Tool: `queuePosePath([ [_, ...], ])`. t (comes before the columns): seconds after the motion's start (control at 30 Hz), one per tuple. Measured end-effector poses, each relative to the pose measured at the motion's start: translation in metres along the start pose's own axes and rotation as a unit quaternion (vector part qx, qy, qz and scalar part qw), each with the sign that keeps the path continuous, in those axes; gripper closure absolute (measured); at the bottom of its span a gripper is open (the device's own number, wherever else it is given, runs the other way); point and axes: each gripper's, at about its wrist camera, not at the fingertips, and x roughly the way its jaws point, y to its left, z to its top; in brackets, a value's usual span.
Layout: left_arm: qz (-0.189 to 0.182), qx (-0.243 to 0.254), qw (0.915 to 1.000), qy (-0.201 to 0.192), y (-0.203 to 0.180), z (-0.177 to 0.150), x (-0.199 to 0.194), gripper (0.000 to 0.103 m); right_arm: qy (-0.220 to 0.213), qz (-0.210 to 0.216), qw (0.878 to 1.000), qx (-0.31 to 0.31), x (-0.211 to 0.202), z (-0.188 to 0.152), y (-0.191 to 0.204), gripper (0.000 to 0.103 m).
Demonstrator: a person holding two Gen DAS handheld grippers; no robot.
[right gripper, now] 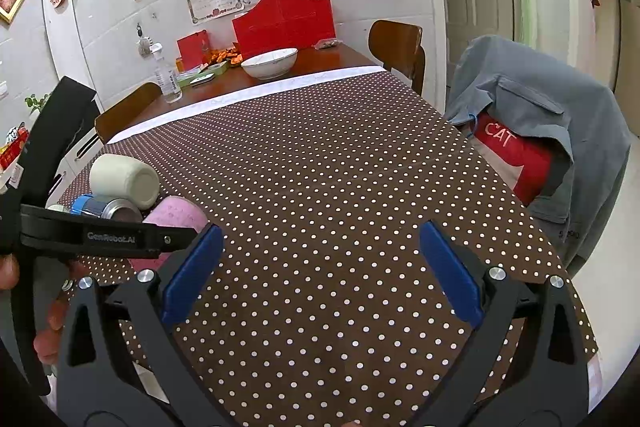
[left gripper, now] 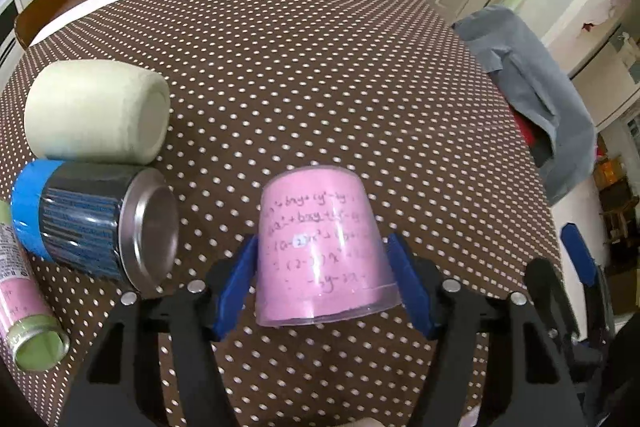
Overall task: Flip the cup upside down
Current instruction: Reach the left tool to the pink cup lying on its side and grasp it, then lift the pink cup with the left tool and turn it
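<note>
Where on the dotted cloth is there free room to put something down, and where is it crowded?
Free: the wide dotted cloth between the pink cup and the white bowl, toward the grey jacket. Crowded: the left edge, with the cream mug, blue can and green-capped bottle.

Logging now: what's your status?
Left tongs open astride pink cup, rim down on cloth. Right tongs open, empty. Metal can lying close left.

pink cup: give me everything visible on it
The pink cup looks like clear plastic with a pink liner bearing handwritten algebra. It stands upside down on the dotted tablecloth, wide rim down, closed base up, tilted slightly. The left hand-held gripper brackets it, blue fingers either side with visible gaps, so not clamped. A tin lies nearby, apart.
</note>
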Motion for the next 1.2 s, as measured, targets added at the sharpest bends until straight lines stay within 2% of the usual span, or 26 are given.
queuePosePath([
  [0.1,-0.012,0.009,0.9997,-0.019,-0.015,-0.003,-0.014,0.038,-0.007,-0.002,1.0,0.001,-0.01,-0.002,-0.001,0.006],
  [0.33,-0.052,0.03,0.9972,-0.045,-0.047,-0.037,-0.049,0.038,-0.013,-0.001,1.0,0.018,-0.045,-0.006,-0.023,0.006],
  [0.47,-0.075,0.037,0.9956,-0.041,-0.064,-0.06,-0.056,0.038,-0.006,-0.013,1.0,0.02,-0.065,-0.014,-0.04,0.006],
  [0.73,-0.105,0.015,0.9939,-0.032,-0.078,-0.092,-0.045,0.038,0.006,-0.038,0.999,0.02,-0.085,-0.034,-0.065,0.006],
  [1.03,-0.084,0.021,0.9962,-0.01,-0.093,-0.1,-0.017,0.037,0.023,-0.033,0.999,0.016,-0.083,-0.045,-0.069,0.006],
  [1.2,-0.089,0.021,0.9958,-0.006,-0.087,-0.106,-0.027,0.035,0.016,-0.027,0.999,0.01,-0.087,-0.04,-0.063,0.006],
])
